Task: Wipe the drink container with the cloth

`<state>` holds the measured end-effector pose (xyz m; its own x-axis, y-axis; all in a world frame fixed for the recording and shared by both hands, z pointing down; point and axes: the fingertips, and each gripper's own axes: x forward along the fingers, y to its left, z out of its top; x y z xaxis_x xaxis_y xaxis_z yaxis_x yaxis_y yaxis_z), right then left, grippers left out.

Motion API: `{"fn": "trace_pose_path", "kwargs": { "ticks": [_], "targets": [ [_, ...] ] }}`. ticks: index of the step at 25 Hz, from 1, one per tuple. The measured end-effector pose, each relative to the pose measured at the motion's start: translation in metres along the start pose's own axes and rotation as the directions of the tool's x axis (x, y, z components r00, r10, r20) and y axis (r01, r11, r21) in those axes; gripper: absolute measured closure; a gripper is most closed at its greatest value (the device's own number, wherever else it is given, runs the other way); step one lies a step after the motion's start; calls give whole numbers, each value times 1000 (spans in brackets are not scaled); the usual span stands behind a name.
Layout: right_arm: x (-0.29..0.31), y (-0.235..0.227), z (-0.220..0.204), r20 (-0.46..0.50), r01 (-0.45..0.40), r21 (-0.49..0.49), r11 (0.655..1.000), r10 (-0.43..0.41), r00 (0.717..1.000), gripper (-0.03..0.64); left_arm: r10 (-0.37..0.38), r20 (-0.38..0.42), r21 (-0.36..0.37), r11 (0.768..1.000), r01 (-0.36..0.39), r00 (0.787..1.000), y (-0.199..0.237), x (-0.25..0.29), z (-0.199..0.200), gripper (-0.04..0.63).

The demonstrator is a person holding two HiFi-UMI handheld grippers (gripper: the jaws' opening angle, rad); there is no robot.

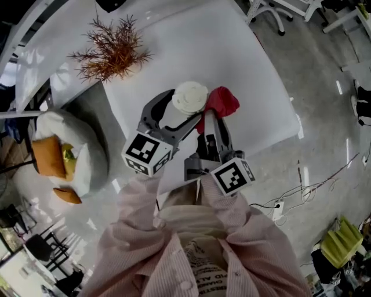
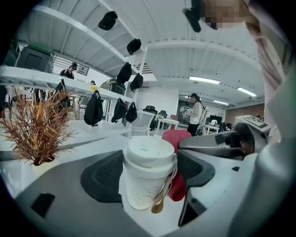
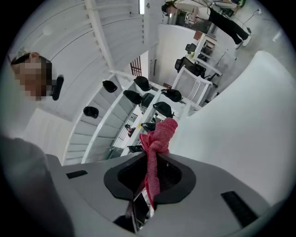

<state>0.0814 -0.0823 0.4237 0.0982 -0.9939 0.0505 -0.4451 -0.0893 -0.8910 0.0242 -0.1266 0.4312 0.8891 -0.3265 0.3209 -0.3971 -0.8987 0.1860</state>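
Note:
A white paper cup point(image 1: 189, 97) with a white lid stands between the jaws of my left gripper point(image 1: 183, 110), which is shut on its sides above the white table point(image 1: 243, 64). In the left gripper view the cup point(image 2: 147, 178) fills the gap between the black pads point(image 2: 104, 177), and a small brown tag point(image 2: 158, 202) hangs at its right side. A red cloth point(image 1: 221, 101) is pinched in my right gripper point(image 1: 210, 119), bunched up just right of the cup and touching it. In the right gripper view the cloth point(image 3: 156, 148) rises from the shut jaws of that gripper point(image 3: 150, 175).
A dried reddish plant point(image 1: 112, 49) stands at the table's far left. A grey and white beanbag with orange cushions point(image 1: 61, 156) lies on the floor to the left. Cables and a power strip point(image 1: 277, 209) run over the floor at right. Chair legs point(image 1: 272, 11) show at the top.

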Motion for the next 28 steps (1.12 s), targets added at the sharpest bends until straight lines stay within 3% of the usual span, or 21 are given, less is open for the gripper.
{"fn": "trace_pose_path", "kwargs": {
  "ticks": [10,28],
  "targets": [
    [2,-16,-8,34,-9,99,995,6,999,575,10,32,-9,1000,-9,999,3,1,-2,236],
    [8,-46,-25,29,-1,93,996,-2,1000,575,12,69,-19,1000,-11,998,3,-1,-3,236]
  ]
}}
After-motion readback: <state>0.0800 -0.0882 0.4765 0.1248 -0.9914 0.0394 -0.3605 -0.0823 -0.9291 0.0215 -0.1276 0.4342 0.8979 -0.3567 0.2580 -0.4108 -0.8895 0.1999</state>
